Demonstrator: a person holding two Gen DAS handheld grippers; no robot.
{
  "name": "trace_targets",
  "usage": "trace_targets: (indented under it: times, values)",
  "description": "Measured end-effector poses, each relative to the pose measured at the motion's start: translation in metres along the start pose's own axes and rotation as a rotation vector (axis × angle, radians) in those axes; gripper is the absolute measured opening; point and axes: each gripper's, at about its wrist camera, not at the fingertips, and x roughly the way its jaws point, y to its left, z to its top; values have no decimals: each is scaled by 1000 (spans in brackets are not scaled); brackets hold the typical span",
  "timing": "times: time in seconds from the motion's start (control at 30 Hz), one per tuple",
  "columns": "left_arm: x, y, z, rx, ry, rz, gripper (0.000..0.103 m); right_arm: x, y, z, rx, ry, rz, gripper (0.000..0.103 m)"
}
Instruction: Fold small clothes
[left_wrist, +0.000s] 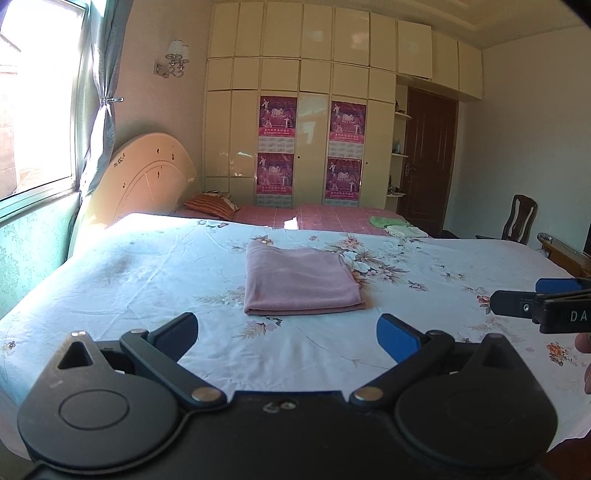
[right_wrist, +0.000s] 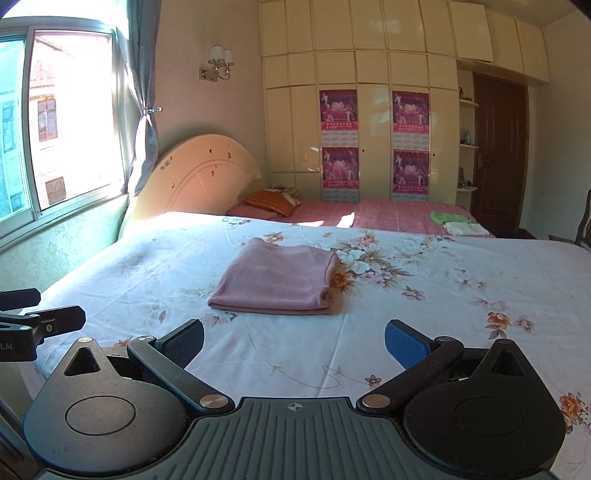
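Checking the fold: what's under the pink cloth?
The folded pink cloth lies on the floral bedsheet. Whatever lies beneath it or between its layers is hidden.

Both tongs, left (left_wrist: 287, 332) and right (right_wrist: 294, 338), are black with blue ribbed pads and silver pivot screws.

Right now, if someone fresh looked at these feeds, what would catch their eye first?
Probably the pink cloth, folded into a neat rectangle, lying alone in the middle of the flowered sheet. Next, the left gripper and right gripper, both open and empty, short of the cloth's near edge. Beyond that, the bright window on the left and purple posters on the wardrobe.
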Motion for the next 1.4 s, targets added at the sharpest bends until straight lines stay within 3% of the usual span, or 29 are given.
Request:
trace_targets:
  times: [1.4]
  values:
    - [3, -8, 1, 21, -8, -36, 103, -6, -6, -2, 23, 5, -30, 103]
